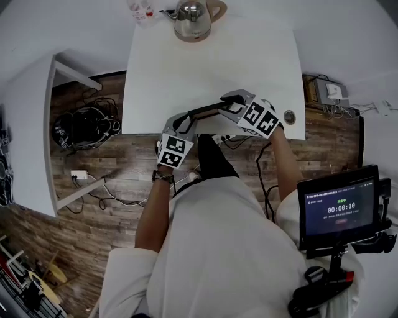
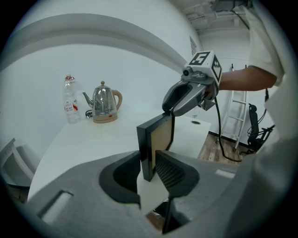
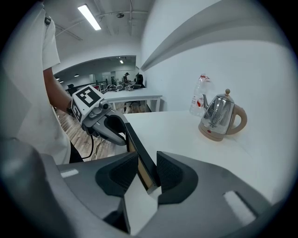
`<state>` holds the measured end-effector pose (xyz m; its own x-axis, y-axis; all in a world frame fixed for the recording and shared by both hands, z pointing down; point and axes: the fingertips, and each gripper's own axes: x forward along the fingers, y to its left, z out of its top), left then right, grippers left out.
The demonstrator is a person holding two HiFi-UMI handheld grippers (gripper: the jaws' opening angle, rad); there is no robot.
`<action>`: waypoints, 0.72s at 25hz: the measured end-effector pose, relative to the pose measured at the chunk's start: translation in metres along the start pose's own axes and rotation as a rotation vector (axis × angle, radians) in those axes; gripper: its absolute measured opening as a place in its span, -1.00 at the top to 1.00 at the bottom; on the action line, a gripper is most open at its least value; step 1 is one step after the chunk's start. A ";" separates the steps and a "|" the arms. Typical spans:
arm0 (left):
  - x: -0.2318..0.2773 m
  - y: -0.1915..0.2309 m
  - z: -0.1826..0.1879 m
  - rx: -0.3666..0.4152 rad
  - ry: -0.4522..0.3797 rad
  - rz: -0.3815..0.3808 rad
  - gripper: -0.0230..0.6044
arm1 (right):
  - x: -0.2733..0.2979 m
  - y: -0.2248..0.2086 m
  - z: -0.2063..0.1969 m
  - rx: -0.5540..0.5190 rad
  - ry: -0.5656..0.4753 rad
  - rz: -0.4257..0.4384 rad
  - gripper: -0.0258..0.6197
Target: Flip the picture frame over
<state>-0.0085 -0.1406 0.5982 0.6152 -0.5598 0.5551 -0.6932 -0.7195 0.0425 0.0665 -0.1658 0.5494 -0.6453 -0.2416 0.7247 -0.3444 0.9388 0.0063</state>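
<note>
A black picture frame (image 1: 206, 112) with a tan backing stands on its long edge at the near edge of the white table (image 1: 211, 68), held between both grippers. My left gripper (image 1: 186, 122) is shut on the frame's left end, and in the left gripper view the frame (image 2: 156, 139) sits upright between its pads (image 2: 148, 169). My right gripper (image 1: 231, 107) clamps the other end. In the right gripper view the frame (image 3: 138, 151) leans between its jaws (image 3: 146, 174), with the left gripper (image 3: 117, 131) gripping the far end. The right gripper (image 2: 173, 109) also shows in the left gripper view.
A steel kettle (image 1: 196, 18) on its base and a plastic bottle (image 1: 142, 9) stand at the table's far edge. A round cable hole (image 1: 289, 117) sits at the near right corner. Cables and a power strip (image 1: 79, 175) lie on the wood floor; a timer screen (image 1: 339, 210) is at right.
</note>
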 end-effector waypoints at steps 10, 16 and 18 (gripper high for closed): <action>0.002 -0.005 -0.006 -0.070 -0.005 -0.046 0.62 | -0.003 0.008 -0.009 0.078 -0.026 0.011 0.51; 0.000 -0.009 -0.011 -0.112 -0.005 -0.076 0.58 | -0.005 0.015 -0.013 0.122 -0.039 0.014 0.52; -0.004 -0.016 -0.013 -0.153 -0.010 -0.096 0.55 | -0.009 0.022 -0.015 0.131 -0.046 0.018 0.53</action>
<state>-0.0052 -0.1217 0.6055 0.6843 -0.4966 0.5341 -0.6798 -0.6994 0.2206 0.0753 -0.1390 0.5532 -0.6822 -0.2387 0.6911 -0.4164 0.9038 -0.0988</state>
